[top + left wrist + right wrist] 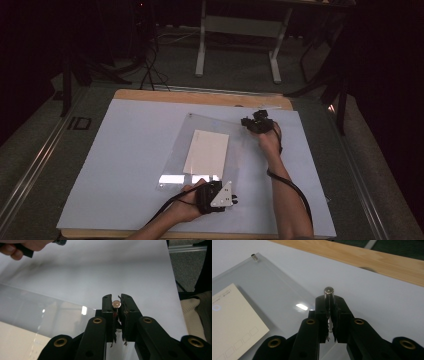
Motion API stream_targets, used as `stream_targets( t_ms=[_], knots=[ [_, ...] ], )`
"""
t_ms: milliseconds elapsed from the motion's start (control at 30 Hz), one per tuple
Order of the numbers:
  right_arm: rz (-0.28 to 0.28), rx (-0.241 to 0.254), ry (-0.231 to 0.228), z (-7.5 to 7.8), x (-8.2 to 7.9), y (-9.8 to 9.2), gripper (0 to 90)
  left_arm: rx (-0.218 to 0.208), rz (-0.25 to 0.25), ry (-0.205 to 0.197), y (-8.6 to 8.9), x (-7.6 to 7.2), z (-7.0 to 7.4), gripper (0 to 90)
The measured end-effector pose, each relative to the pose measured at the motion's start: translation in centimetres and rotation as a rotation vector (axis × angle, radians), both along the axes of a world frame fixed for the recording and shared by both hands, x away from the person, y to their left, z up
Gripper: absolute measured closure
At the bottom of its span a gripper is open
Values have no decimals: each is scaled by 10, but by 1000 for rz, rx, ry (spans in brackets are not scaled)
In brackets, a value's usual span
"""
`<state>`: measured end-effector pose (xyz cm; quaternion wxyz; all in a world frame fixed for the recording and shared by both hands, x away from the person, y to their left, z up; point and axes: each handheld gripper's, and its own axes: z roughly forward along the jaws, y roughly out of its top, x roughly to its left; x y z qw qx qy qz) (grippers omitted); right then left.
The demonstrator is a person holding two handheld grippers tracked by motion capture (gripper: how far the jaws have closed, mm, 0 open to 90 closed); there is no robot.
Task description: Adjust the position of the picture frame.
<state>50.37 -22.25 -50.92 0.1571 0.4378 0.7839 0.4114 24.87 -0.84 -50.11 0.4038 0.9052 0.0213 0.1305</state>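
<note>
The person's forearms come in from the near edge of the tabletop (125, 150), which is covered by a white sheet over a wooden board. The left hand (187, 207) lies low at the near edge of the clear acrylic plate (210, 125), its wrist bent inward so that the left tongs (212, 185) point across the plate's near right corner. The right arm stretches forward along the right side, the hand (269, 141) raised at the plate's far right corner, with the right tongs (257, 122) pointing toward the far side.

In the left gripper view the left tongs (116, 300) are clamped on a small metal pin (116, 304), whose round end shows between the tips; the plate's corner lies just to the left of the tips, over the cream card (15, 340). In the right gripper view the right tongs (329, 298) are clamped on a second metal pin (328, 291) that stands out beyond the tips, above the plate's edge; whether it touches the plate I cannot tell. A third pin (254, 257) stands upright in the plate's far corner, well apart from both tongs
</note>
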Motion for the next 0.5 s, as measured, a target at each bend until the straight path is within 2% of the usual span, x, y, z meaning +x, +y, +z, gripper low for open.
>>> stream_targets(
  t_ms=[133, 167, 267, 367, 433, 500],
  knots=[
    [43, 4, 6, -2, 9, 34, 837, 8, 43, 2, 11, -2, 3, 826],
    [43, 4, 6, -2, 9, 34, 837, 8, 43, 2, 11, -2, 3, 826],
    [78, 11, 5, -1, 15, 65, 834, 9, 70, -1, 17, -3, 3, 827],
    [114, 16, 14, -2, 18, 88, 830, -7, 73, 25, 18, 0, 4, 828],
    [131, 30, 24, -5, 20, 99, 827, 5, 62, 23, 17, 2, 1, 829],
    [130, 25, 39, -9, 21, 105, 829, 31, 57, 41, 16, 4, -5, 830]
  ],
)
